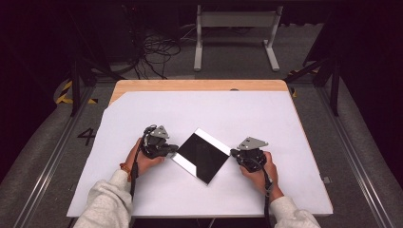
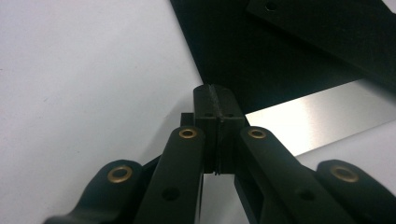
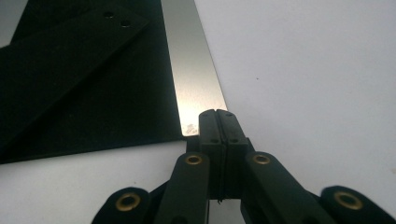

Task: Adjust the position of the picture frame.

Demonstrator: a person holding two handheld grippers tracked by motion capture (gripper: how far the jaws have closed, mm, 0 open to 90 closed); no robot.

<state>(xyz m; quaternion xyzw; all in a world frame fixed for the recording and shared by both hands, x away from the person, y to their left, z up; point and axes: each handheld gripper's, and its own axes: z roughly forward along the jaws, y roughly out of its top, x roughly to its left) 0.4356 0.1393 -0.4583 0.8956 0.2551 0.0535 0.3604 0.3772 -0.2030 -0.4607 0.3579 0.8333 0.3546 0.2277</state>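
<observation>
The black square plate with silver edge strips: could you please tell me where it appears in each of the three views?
High view: the black square plate lies turned like a diamond at table centre, between both tongs.
Left gripper view: it occupies the upper right, beyond the shut tongs.
Right gripper view: it occupies the upper left.
Shared landmark: the silver edge strip, bordering the black face in every view.

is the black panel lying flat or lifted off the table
Flat: the black panel rests on the white table, with both shut grippers, left gripper and right gripper, at opposite corners.
</observation>
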